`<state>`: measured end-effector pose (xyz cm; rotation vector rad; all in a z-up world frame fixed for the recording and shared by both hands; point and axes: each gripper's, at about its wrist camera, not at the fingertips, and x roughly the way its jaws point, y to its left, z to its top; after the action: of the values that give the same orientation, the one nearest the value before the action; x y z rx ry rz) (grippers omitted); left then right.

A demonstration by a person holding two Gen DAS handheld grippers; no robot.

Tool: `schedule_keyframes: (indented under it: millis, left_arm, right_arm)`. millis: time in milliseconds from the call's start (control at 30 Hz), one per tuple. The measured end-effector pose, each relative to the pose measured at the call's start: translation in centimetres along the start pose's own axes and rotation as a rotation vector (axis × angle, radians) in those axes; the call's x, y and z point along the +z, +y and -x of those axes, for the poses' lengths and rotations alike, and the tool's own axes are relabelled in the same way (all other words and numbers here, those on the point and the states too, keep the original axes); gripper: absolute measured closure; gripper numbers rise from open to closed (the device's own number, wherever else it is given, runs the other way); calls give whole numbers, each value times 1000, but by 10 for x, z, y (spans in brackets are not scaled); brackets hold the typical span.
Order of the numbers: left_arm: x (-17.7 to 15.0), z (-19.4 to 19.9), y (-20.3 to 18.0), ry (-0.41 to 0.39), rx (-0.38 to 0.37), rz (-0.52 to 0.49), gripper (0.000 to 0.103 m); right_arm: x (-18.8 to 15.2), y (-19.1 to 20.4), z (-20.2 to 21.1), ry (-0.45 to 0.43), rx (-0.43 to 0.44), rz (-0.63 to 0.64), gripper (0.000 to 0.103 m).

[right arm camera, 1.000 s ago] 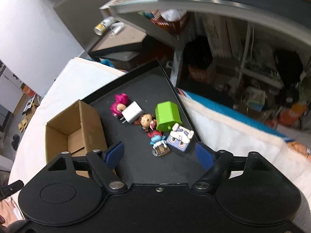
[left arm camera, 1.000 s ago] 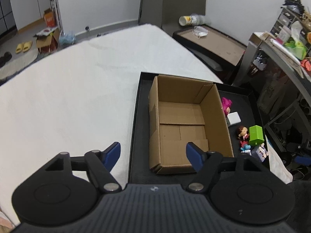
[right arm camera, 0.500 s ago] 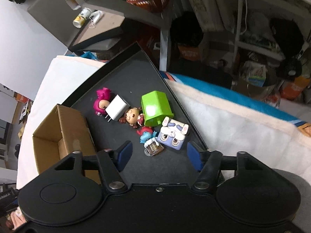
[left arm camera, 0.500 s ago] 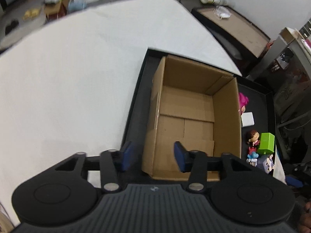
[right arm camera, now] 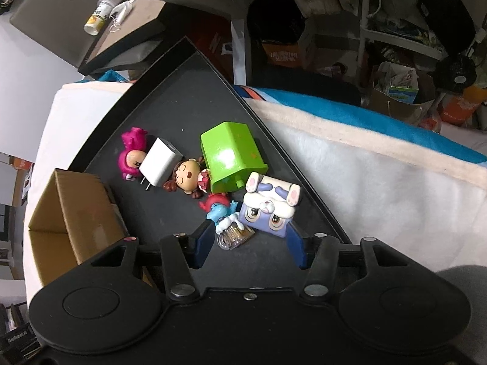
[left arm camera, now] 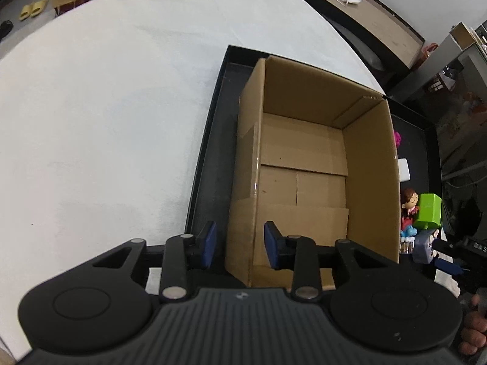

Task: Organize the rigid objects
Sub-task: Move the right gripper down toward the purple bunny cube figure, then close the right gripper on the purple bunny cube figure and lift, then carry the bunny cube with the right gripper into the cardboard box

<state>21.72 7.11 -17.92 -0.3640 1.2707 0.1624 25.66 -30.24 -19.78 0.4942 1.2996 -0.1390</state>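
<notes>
An empty open cardboard box stands on a black tray. My left gripper is open, its fingers astride the box's near left wall. Beside the box lie small toys: a pink figure, a white charger, a brown-haired doll, a green block, a blue figure with a clear mug and a purple rabbit box. My right gripper is open, its fingers on either side of the blue figure and the rabbit box.
The tray rests on a white cloth. A blue and white blanket lies to the right of the tray. Cluttered shelves and a low dark table stand beyond.
My left gripper moved forward and narrowed around the box's left wall. My right gripper came down toward the toys, its fingers now flanking the blue figure and rabbit box.
</notes>
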Motion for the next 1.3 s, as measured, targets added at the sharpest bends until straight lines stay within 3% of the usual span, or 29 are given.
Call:
schedule_keyframes:
  millis: [233,533,1300]
  left_arm:
    - [0,-18,-3,31,-26,-22,84]
    - [1,-28,6,46,-54,19,85]
    - [1,-13,23,12,-102,14,84]
  right_arm:
    - [5,6,-17,-15,-78,17,52]
    - [-1,26,-28,-45,-204,146,58]
    - [-28,91,49,-199,-118,313,59]
